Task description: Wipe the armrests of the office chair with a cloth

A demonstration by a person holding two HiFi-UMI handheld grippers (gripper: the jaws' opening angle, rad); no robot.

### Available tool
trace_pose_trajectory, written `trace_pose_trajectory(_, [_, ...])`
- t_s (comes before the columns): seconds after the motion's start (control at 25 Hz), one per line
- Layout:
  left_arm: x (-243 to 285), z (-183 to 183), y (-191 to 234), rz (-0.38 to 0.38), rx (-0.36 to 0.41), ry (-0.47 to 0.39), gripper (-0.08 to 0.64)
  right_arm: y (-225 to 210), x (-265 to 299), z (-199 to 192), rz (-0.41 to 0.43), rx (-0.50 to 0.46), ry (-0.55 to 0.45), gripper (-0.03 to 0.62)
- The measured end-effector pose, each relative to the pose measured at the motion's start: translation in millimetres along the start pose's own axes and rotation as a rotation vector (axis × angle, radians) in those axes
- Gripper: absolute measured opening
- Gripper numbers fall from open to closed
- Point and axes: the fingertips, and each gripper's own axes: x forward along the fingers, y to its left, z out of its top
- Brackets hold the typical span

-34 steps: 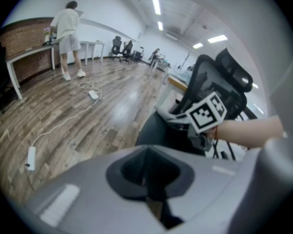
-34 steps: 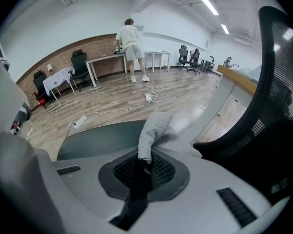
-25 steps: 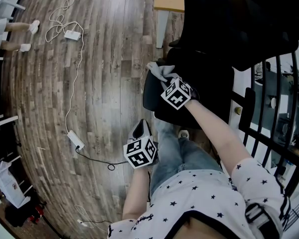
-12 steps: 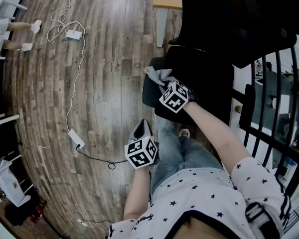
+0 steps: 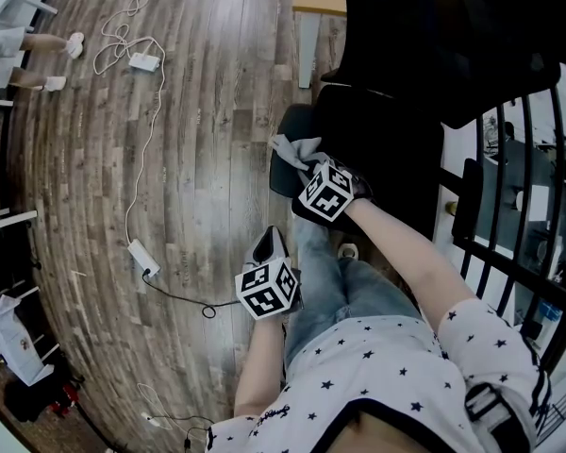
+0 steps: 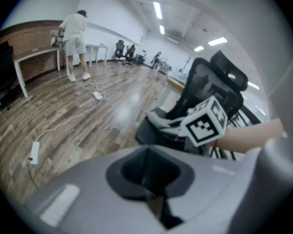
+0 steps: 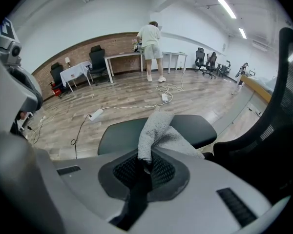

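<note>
Grey terry cloth (image 7: 156, 130) lay on the black padded armrest (image 7: 117, 136), clamped in our right gripper (image 7: 145, 168); our left gripper (image 6: 152, 200) was closed, empty.

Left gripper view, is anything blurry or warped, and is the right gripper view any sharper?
Left gripper view: the left tongs are soft, the floor bows, corners go black. Right gripper view: same bowing, but the cloth is crisp.

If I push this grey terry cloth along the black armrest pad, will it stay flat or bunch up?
Probably floppy: the grey terry cloth droops in folds from the shut right gripper, so it may bunch when pushed. Its looped pile likely drags rather than slips on the smooth black armrest pad. It looks light, so downward pressure seems needed.
</note>
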Motion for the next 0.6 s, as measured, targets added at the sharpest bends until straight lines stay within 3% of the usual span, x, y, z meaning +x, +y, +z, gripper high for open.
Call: trace_pose_trajectory(0.6, [-12.4,-13.8,-5.2,0.015,-0.014,-0.018,0.003,48.4,-5.0,-6.0,0.076,-0.057,-0.01,0.028])
